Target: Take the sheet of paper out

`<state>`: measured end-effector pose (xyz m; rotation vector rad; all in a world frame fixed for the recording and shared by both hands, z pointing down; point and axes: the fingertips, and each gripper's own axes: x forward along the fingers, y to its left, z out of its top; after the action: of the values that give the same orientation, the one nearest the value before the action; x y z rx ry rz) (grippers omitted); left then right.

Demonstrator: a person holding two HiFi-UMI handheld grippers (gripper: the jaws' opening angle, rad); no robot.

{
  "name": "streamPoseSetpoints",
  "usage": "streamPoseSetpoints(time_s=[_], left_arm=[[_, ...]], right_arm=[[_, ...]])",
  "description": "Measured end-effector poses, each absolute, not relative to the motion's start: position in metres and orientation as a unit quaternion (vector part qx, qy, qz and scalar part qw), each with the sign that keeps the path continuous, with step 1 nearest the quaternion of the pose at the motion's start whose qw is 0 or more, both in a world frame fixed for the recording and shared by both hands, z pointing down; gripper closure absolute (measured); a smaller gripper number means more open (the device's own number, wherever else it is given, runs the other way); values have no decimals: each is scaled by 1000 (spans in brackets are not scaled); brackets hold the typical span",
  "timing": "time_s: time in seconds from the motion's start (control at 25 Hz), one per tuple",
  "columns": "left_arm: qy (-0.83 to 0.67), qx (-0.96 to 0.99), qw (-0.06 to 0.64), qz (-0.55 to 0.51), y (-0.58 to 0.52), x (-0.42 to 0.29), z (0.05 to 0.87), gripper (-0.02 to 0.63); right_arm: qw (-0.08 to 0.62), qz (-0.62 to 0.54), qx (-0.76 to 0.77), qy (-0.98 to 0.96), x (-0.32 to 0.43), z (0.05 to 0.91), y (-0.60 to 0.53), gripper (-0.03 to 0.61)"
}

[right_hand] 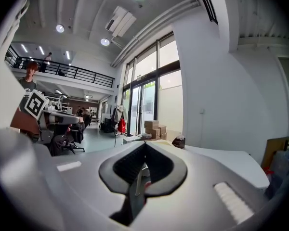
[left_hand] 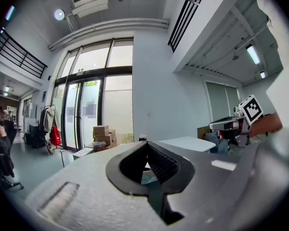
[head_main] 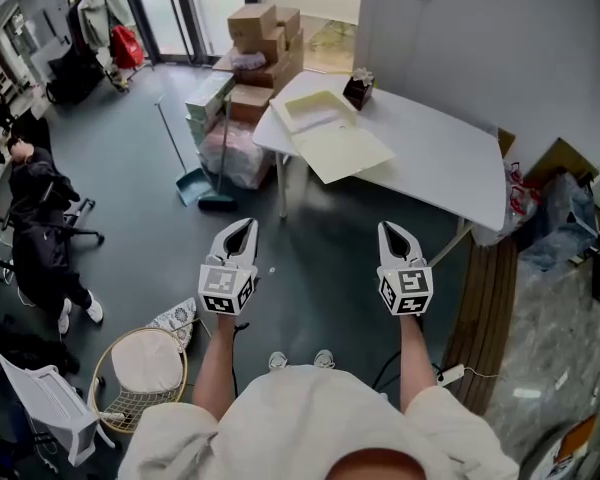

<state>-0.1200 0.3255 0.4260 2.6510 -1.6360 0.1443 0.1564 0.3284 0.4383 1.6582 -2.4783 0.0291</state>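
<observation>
A cream sheet of paper (head_main: 342, 150) lies on the white table (head_main: 440, 163), hanging a little over its near edge. A shallow cream tray (head_main: 313, 110) rests behind it. Both grippers hover over the floor, well short of the table. My left gripper (head_main: 248, 224) has its jaws closed tip to tip with nothing between them, and my right gripper (head_main: 388, 227) is shut and empty too. In the left gripper view, the left gripper (left_hand: 147, 142) points toward the table (left_hand: 185, 143). The right gripper (right_hand: 145, 143) points the same way in its own view.
A dark tissue box (head_main: 358, 90) stands at the table's far corner. Cardboard boxes (head_main: 265, 38) are stacked behind the table, and a broom with dustpan (head_main: 192, 183) stands to its left. Wooden planks (head_main: 490, 298) lie at right. A round basket (head_main: 140, 368) and a seated person (head_main: 35, 218) are at left.
</observation>
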Motion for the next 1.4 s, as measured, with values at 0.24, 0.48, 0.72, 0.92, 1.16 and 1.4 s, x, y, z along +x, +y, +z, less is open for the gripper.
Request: streamPoseSetpoints(time_s=[0.24,0.48,0.72,0.92,1.16,1.4], left_arm=[[-522,852,5,46,320,-88,427,611],[-525,849,11,51,312,-76,437,612],[-527,848,16,48,279,-81,445,612],[-513,857,20,39,228,-77,451,612],[-497,867,28,26,149,-88,452,611],[-480,877,33,17,81,-106,448,611]], right_arm=[[80,3,550,-832,184,441,323,578],[81,7,547,-834,194,448,307,578],[91,5,544,-834,189,454,278,578],[101,1,554,-826,190,456,235,578],[114,-10,569,-814,179,447,167,578],[124,-16,583,-803,161,437,110,578]])
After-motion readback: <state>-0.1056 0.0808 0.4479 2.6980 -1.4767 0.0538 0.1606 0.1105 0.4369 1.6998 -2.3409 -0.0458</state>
